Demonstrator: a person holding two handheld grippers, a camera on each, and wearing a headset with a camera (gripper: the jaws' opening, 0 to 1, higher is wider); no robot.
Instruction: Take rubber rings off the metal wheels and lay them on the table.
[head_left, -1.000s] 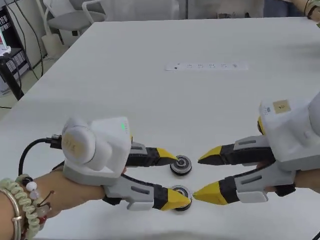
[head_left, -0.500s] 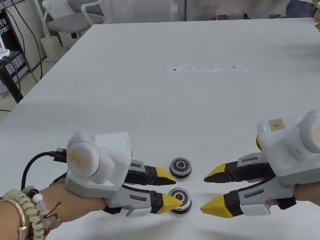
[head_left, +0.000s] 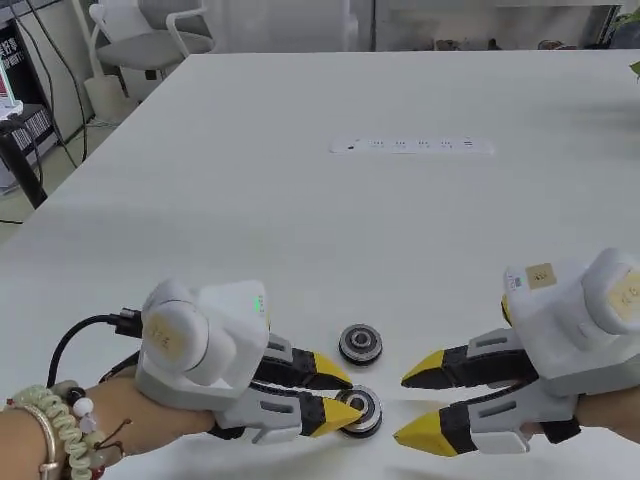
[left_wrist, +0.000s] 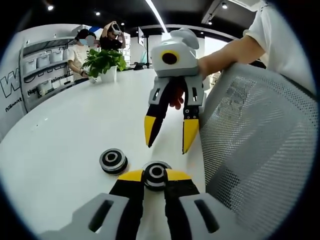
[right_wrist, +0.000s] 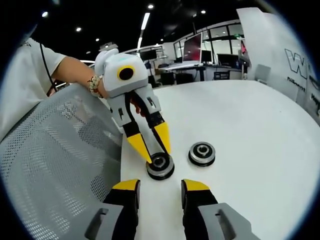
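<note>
Left gripper (head_left: 347, 394) tips on near wheel (head_left: 364, 410); far wheel (head_left: 361, 343) just beyond. Right gripper (head_left: 405, 407) jaws spread, near, not touching.

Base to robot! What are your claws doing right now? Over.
Left claw shut on near wheel. Right claw open, just short of it. Far wheel beside, untouched. Nothing in the way. Over.

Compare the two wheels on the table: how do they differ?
The near wheel sits gripped between the left claw's tips; the far wheel lies free, untouched. The near wheel is in line with the open right claw; the far wheel sits off to the side of it. Both lie flat, same size, metal hubs with dark outer rings.
</note>
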